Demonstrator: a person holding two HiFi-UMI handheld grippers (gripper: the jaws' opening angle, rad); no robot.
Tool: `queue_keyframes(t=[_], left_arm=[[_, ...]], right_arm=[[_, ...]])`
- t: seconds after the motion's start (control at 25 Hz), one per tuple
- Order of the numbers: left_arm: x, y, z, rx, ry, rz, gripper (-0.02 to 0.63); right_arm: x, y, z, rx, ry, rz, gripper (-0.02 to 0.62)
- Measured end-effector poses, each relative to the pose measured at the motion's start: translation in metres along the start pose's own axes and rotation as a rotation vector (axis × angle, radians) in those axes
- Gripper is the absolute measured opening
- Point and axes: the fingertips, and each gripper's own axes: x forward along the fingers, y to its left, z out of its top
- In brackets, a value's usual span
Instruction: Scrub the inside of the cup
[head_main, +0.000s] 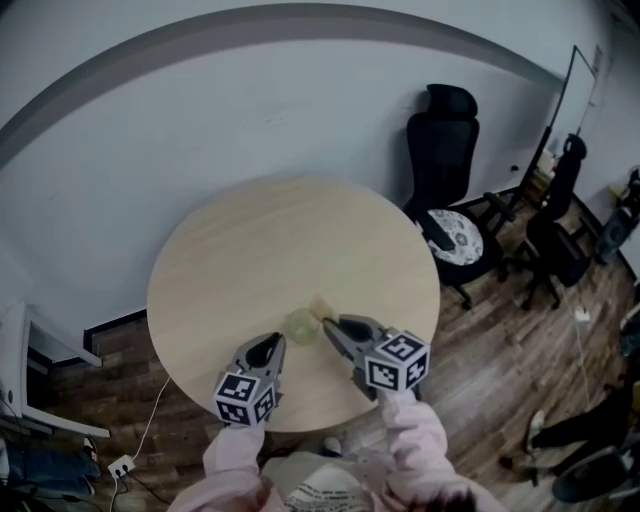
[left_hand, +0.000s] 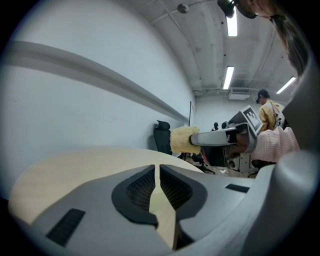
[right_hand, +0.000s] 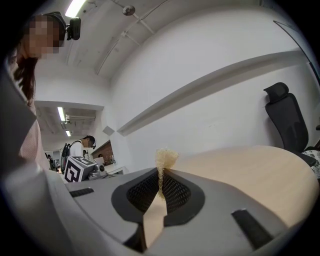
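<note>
**Pale-green translucent cup (head_main: 303, 325) stands between the two grippers**

The cup rests on the round pale wooden table (head_main: 230, 250), near the edge closest to the person. From above it reads as a small circle, so its mouth probably faces up and its long axis is vertical.

The right gripper (head_main: 333, 325) is clenched on a scrap of yellowish fuzzy sponge (right_hand: 165, 157), which sticks out past its tips. In the head view the sponge hangs just beyond the cup's rim, towards the table's middle.

The left gripper (head_main: 272, 342) has its jaws drawn together with nothing between them (only bare tabletop shows through the slit). The cup lies just ahead of it and to its right.

Both grippers are close. The right one is the nearer, and its sponge needs to come back over the mouth and down. The cup is unheld and could tip.
</note>
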Motion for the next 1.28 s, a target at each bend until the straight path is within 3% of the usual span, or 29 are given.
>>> queue_keyframes(t=[0.24,0.44,0.8,1.28], left_arm=[[0.020,0.005,-0.014,0.001,0.048,-0.041,0.086],[0.036,0.002,-0.027,0.012,0.070,-0.084,0.227],[0.060,0.007,-0.057,0.042,0.133,-0.128,0.347],[0.100,0.011,-0.090,0.044,0.215,-0.201,0.402]], right_arm=[[0.020,-0.013,-0.004,-0.005,0.044,-0.005,0.011],[0.030,-0.022,-0.008,-0.009,0.068,-0.010,0.011],[0.049,-0.031,-0.021,-0.066,0.163,-0.002,0.011],[0.066,-0.041,-0.042,-0.244,0.318,0.051,0.011]])
